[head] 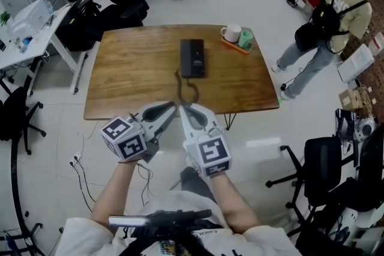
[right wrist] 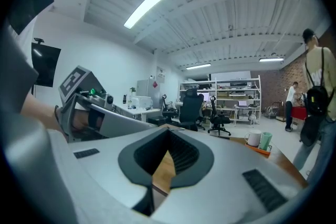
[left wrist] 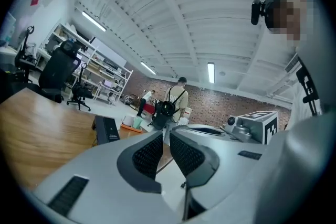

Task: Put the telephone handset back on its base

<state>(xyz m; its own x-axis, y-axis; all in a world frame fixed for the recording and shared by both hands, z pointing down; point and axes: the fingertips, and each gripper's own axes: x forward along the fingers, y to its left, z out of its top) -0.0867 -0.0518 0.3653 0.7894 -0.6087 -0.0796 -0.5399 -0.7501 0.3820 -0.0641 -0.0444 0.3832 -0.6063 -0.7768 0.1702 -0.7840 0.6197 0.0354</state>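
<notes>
The black telephone lies in the middle of the wooden table. From above it reads as one dark block, so I cannot tell handset from base. Its cord curls toward the near edge. Both grippers hover side by side over that near edge, short of the phone. My left gripper has its jaws a narrow slit apart with nothing between them; the phone shows beyond it. My right gripper is shut, tips meeting, holding nothing.
A white mug and a green cup stand on an orange tray at the table's far right corner. A person with a backpack walks past on the right. Office chairs and a desk ring the table.
</notes>
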